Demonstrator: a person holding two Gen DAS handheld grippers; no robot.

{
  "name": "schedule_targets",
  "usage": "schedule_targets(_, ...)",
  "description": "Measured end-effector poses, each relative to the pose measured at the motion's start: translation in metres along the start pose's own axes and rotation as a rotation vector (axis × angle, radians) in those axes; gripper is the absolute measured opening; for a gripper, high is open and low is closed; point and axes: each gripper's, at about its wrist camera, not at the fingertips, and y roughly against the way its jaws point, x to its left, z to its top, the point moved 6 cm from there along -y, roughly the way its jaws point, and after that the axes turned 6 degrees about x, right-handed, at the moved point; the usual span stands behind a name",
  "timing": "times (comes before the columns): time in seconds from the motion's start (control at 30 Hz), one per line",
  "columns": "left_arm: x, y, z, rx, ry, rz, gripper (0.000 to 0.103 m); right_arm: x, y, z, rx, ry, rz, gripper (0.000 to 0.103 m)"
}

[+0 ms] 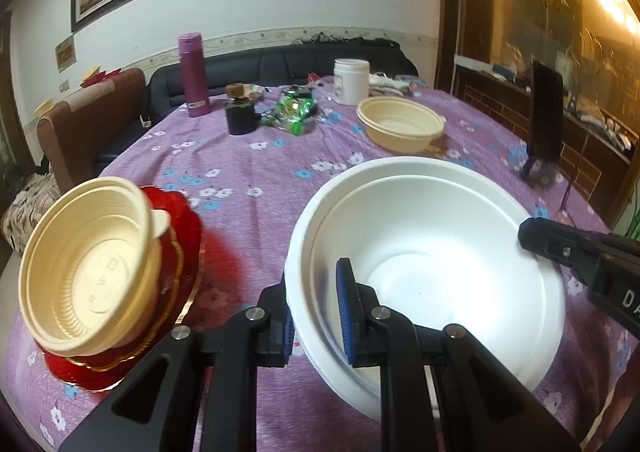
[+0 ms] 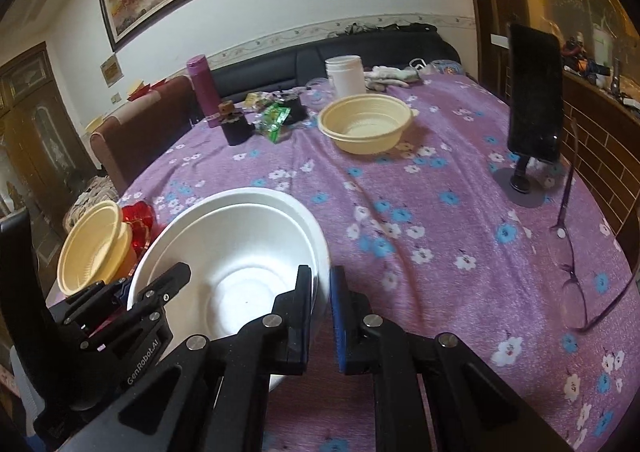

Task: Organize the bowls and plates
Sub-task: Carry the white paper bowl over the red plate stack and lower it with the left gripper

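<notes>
I have my left gripper angled downward, its jaws clamped tight on the near left rim of the white bowl, one blue pad inside the wall and the other outside. My right gripper tilts down too, pinching the opposite rim the same way, one finger inside and one outside. Both point toward the far side of the table.

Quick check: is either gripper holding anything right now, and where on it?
Both hold the white bowl by its rim: the left gripper pinches the near-left edge, the right gripper the opposite edge, one finger inside and one outside.
</notes>
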Motion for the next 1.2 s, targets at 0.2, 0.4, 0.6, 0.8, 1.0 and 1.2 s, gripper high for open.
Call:
schedule_targets(0.2, 0.028, 0.024, 0.011, -0.053, 0.042, 0.021, 0.017, 0.027, 0.003, 0.011, -0.008, 0.049, 0.032, 0.011)
schedule_targets(0.4, 0.063, 0.050, 0.017, -0.096, 0.085, 0.066, 0.019, 0.064, 0.006, 0.027, -0.017, 0.096, 0.083, 0.011)
schedule_targets(0.6, 0.108, 0.066, 0.021, -0.119, 0.156, 0.123, 0.019, 0.112, 0.003, 0.043, -0.016, 0.160, 0.146, 0.011)
schedule_targets(0.8, 0.156, 0.075, 0.018, -0.131, 0.234, 0.185, 0.022, 0.166, -0.013, 0.053, -0.007, 0.231, 0.183, 0.011)
schedule_targets(1.0, 0.192, 0.071, 0.006, -0.106, 0.293, 0.225, 0.022, 0.203, -0.040, 0.051, 0.045, 0.265, 0.216, 0.011)
schedule_targets(1.2, 0.207, 0.061, -0.001, -0.082, 0.320, 0.232, 0.022, 0.217, -0.061, 0.044, 0.091, 0.285, 0.216, 0.012)
